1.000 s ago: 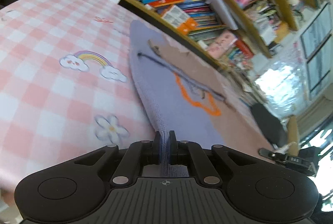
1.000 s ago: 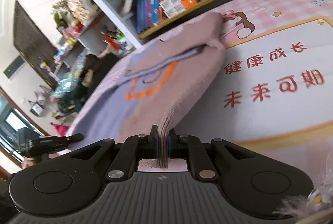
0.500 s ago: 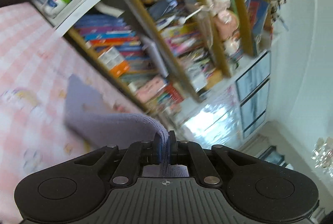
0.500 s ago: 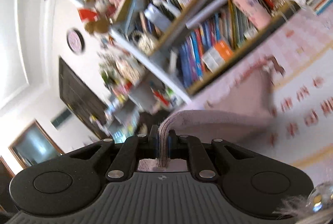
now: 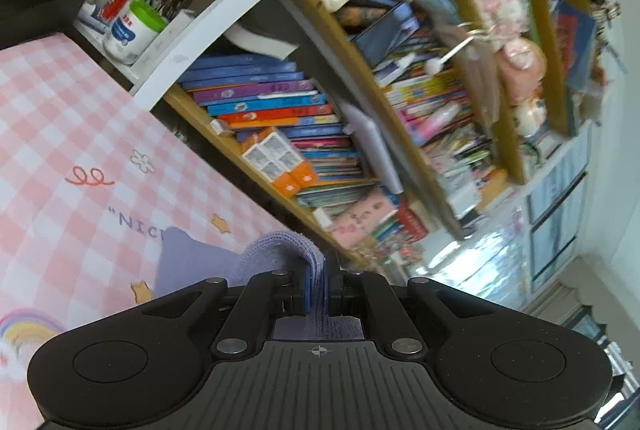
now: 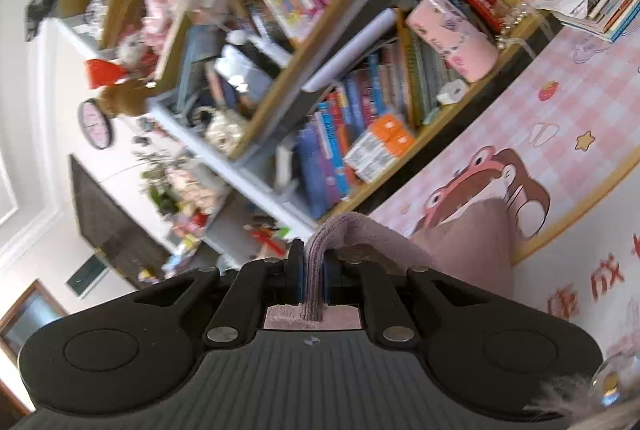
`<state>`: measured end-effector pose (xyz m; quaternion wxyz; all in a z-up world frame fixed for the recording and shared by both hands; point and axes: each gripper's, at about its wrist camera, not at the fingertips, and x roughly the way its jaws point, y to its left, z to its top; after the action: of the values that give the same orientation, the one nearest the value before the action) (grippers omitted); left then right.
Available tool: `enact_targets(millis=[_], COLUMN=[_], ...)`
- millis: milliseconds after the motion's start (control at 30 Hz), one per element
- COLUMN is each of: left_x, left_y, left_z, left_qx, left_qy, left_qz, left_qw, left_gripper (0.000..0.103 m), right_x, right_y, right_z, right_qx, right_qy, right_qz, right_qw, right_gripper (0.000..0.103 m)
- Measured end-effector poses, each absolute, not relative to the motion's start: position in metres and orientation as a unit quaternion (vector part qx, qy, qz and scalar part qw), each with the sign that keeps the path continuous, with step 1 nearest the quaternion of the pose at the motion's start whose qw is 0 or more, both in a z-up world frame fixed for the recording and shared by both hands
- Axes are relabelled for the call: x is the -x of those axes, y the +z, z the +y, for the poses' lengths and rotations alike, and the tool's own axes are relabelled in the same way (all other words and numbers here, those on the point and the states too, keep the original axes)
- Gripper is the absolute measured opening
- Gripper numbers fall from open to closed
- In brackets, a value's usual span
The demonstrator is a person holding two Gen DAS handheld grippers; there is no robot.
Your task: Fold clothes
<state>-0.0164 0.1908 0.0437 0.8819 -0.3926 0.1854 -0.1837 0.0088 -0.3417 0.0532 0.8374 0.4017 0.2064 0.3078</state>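
Note:
A knitted garment, lilac on one side point(image 5: 188, 262) and dusty pink on the other point(image 6: 464, 242), drapes down onto the pink checked table cover point(image 5: 60, 150). My left gripper point(image 5: 316, 288) is shut on a thick fold of its lilac edge, which arches up over the fingertips. Raised the same way, my right gripper point(image 6: 312, 282) is shut on a pink ribbed fold of the garment. Both wrist views tilt upward toward the shelves, so most of the garment is hidden below the grippers.
A crowded bookshelf point(image 5: 280, 134) runs along the far edge of the table, with books point(image 6: 344, 150), an orange box point(image 5: 276, 162) and a pen pot point(image 5: 132, 30). The table cover point(image 6: 560, 134) carries a cartoon frog print point(image 6: 500, 182).
Both grippers have lifted and tipped upward with the garment edge still pinched. The spread garment with its orange design has dropped out of sight; only draped folds remain visible.

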Motion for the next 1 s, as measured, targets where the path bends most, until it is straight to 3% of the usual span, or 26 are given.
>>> enact_targets(millis=[400,533,600,700,833,1000], left_x=[-0.041,-0.042,-0.025,-0.008,-0.03,-0.055], left_y=[0.0,0.004,0.018,0.037,0.035,0.019], left_z=[0.195,0.195,0.2,0.204,0.192,0.17], left_qx=[0.388,0.366,0.334,0.269,0.174,0.099], left_qy=[-0.144,-0.095,-0.072,-0.073,-0.087,-0.093], left_qz=[0.262,0.275,0.221,0.172,0.272,0.3], left_qw=[0.872,0.884,0.913,0.945,0.942,0.944], left_gripper=[0.007,0.023,0.029,0.033,0.033,0.032], right_x=[-0.071,-0.077,-0.073,-0.067,-0.071,-0.091], right_y=[0.015,0.009,0.012,0.022,0.029,0.024], right_z=[-0.327,-0.329,-0.335,-0.336,-0.323,-0.296], right_qx=[-0.379,-0.375,-0.369,-0.308,-0.205,-0.095], right_qy=[0.247,0.216,0.2,0.186,0.183,0.181], right_qz=[0.278,0.29,0.277,0.262,0.27,0.293], right_qw=[0.847,0.854,0.864,0.895,0.923,0.934], right_gripper=[0.009,0.024,0.04,0.044,0.045,0.045])
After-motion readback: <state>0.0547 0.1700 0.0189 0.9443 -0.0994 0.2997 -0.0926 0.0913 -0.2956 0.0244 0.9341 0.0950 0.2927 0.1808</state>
